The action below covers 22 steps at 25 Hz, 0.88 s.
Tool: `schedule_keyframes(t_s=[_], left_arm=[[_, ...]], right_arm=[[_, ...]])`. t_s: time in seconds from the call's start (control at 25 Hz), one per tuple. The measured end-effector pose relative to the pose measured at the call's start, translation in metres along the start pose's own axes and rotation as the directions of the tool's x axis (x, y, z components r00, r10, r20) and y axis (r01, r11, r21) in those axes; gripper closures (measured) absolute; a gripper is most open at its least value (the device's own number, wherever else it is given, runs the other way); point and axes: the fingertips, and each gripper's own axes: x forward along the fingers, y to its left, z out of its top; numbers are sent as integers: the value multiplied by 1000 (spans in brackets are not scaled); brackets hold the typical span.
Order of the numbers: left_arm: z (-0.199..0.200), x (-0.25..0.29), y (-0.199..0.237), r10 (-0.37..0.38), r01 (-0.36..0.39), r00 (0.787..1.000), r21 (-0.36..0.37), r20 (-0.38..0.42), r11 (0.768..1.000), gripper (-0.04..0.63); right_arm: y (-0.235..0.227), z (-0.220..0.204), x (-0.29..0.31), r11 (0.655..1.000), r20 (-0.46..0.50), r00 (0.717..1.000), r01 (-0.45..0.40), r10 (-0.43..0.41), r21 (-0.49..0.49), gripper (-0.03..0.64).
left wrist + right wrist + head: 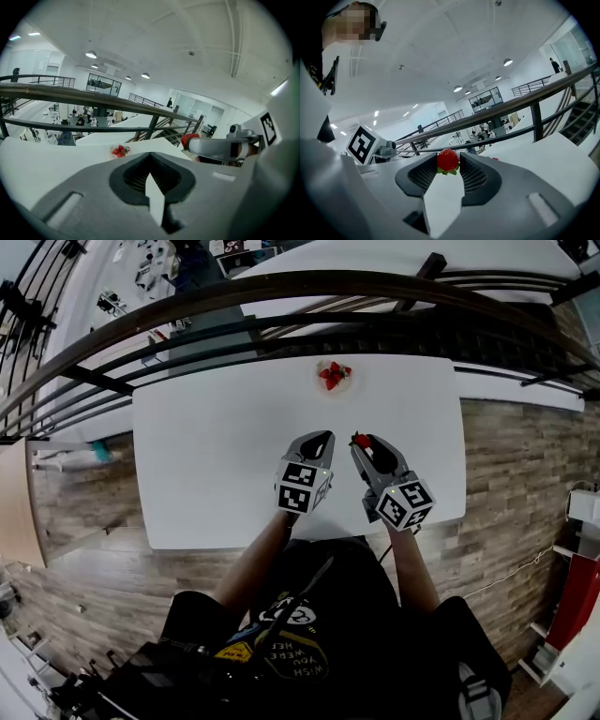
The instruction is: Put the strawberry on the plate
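Note:
A red strawberry (448, 161) with green leaves sits clamped between the tips of my right gripper (448, 164), above the white table; the same strawberry (361, 440) shows in the head view at the tip of the right gripper (364, 442). The small plate (335, 377) stands near the table's far edge with a few strawberries on it, well ahead of both grippers. The plate (120, 151) is also seen in the left gripper view. My left gripper (322, 439) hovers beside the right one, shut and holding nothing.
A dark metal railing (281, 296) runs just beyond the white table (216, 456). Wooden floor (506, 465) lies on both sides. The person's dark-clothed body (319, 634) is at the table's near edge.

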Motion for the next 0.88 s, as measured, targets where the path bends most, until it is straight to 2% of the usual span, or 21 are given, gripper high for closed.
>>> schedule_keyframes(t_s=[0.52, 0.88], left_arm=[[-15, 38, 29, 58, -60, 998, -69, -37, 996, 591], [-23, 68, 41, 71, -77, 994, -62, -82, 995, 591]], right_arm=[[-40, -8, 35, 1000, -26, 1000, 17, -17, -6, 469], [-70, -17, 60, 1000, -65, 998, 26, -25, 5, 468]])
